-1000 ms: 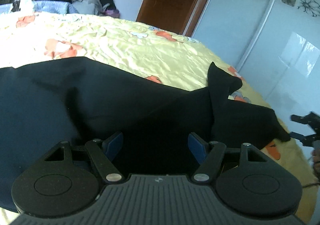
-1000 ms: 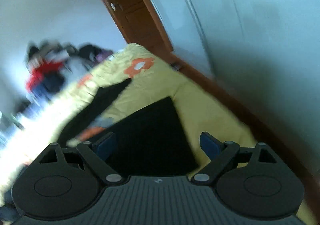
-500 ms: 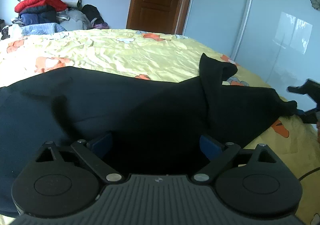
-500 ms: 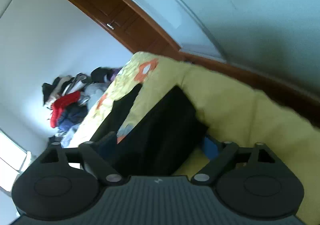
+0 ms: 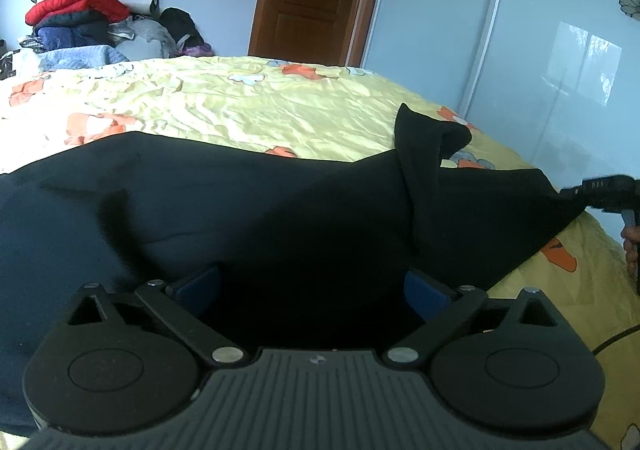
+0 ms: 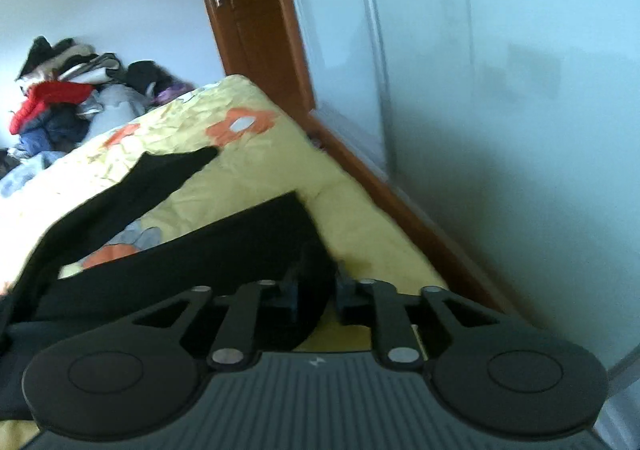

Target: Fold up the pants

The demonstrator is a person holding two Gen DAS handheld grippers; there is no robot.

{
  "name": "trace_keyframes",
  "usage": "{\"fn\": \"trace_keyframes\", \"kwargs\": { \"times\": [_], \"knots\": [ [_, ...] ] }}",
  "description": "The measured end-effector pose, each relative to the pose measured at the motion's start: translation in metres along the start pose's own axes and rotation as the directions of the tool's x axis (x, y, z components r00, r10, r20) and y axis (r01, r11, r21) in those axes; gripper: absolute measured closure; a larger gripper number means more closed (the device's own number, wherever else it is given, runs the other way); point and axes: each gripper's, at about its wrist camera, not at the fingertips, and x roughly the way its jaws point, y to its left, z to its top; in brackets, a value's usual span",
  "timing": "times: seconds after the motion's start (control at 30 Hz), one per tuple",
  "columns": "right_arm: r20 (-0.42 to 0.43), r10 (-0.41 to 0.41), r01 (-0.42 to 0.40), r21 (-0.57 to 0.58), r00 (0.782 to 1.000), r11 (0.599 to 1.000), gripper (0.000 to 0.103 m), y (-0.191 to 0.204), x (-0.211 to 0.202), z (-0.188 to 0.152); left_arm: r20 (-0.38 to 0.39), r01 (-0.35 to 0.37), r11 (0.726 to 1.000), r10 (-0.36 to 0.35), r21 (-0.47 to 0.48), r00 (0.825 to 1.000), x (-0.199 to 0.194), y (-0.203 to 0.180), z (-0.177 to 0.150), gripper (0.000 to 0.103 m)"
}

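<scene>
Left gripper (image 5: 312, 286): its jaws have just been opening and now stand wide, blue pads apart, with dark cloth of the pants (image 5: 240, 218) lying between and below them but not pressed. Right gripper (image 6: 316, 290): its jaws have just been closing and now pinch a corner of the pants (image 6: 224, 250) near the bed's edge; the left wrist view shows the same gripper (image 5: 600, 194) holding the cloth's far right corner. The black pants lie spread across the yellow flowered bedspread (image 5: 240, 102), one leg section folded upward beyond the left gripper. A pile of clothes (image 5: 80, 18) sits past the bed's far side.
</scene>
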Motion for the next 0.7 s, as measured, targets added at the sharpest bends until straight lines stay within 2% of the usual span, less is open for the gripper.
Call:
{"fn": "trace_keyframes", "kwargs": {
  "times": [0.03,0.07,0.1,0.13,0.17,0.2,0.23,0.3,0.33,0.37,0.43,0.47,0.53,0.6,0.7],
  "knots": [
    [0.043,-0.062,0.061,0.017,0.997,0.998,0.061,0.0,-0.005,0.001,-0.001,0.0,1.0,0.0,0.002,1.0,0.0,0.0,0.0,0.002],
    [0.115,-0.13,0.126,0.04,0.985,0.991,0.053,0.003,-0.014,0.002,-0.002,0.0,1.0,0.0,0.004,1.0,0.0,0.0,0.0,0.002],
    [0.174,-0.143,0.137,0.046,0.974,0.989,0.051,0.007,-0.021,0.002,-0.004,0.0,1.0,0.0,0.006,1.0,0.001,-0.001,0.0,0.001],
    [0.205,-0.102,0.098,0.026,0.974,0.995,0.045,0.012,-0.026,0.002,-0.005,0.0,1.0,0.0,0.007,1.0,0.001,-0.001,0.0,0.001],
    [0.195,-0.021,0.024,-0.013,0.981,1.0,0.039,0.019,-0.027,0.003,-0.005,0.0,1.0,0.0,0.008,1.0,0.001,-0.002,0.0,0.001],
    [0.149,0.074,-0.067,-0.051,0.986,0.996,0.036,0.026,-0.022,0.004,-0.004,0.001,1.0,-0.001,0.007,1.0,0.001,-0.002,0.0,0.001],
    [0.088,0.132,-0.126,-0.069,0.987,0.99,0.033,0.033,-0.015,0.004,-0.004,0.002,1.0,-0.002,0.006,1.0,0.001,-0.001,0.0,0.001],
    [-0.066,0.173,-0.178,-0.077,0.983,0.981,0.033,0.041,0.009,0.002,-0.002,0.006,1.0,-0.006,0.001,1.0,0.001,0.0,0.0,0.001],
    [-0.091,0.162,-0.169,-0.076,0.983,0.983,0.032,0.041,0.018,0.0,-0.001,0.008,1.0,-0.008,-0.001,1.0,0.001,0.0,0.0,0.001],
    [-0.045,0.131,-0.135,-0.092,0.99,0.987,0.032,0.042,0.018,0.0,0.0,0.01,1.0,-0.01,-0.004,1.0,0.0,0.0,0.0,0.001],
    [-0.011,0.006,-0.007,-0.083,1.0,0.997,0.03,0.049,0.021,0.011,0.001,0.013,1.0,-0.013,-0.007,1.0,0.0,0.001,0.0,0.001],
    [0.024,0.007,-0.005,-0.078,1.0,0.997,0.03,0.055,0.021,0.018,0.002,0.014,1.0,-0.014,-0.008,1.0,0.0,0.001,0.0,0.001],
    [0.048,0.1,-0.096,-0.079,0.994,0.992,0.03,0.074,0.025,0.037,0.003,0.016,1.0,-0.016,-0.01,1.0,0.0,0.002,0.0,0.001],
    [0.037,0.163,-0.158,-0.117,0.986,0.98,0.03,0.102,0.039,0.059,0.006,0.024,1.0,-0.024,-0.019,1.0,0.0,0.003,0.0,0.001],
    [0.0,0.173,-0.169,-0.217,0.985,0.962,0.031,0.154,0.073,0.084,0.018,0.049,0.998,-0.048,-0.046,0.999,-0.001,0.009,0.0,0.001]
  ]
}}
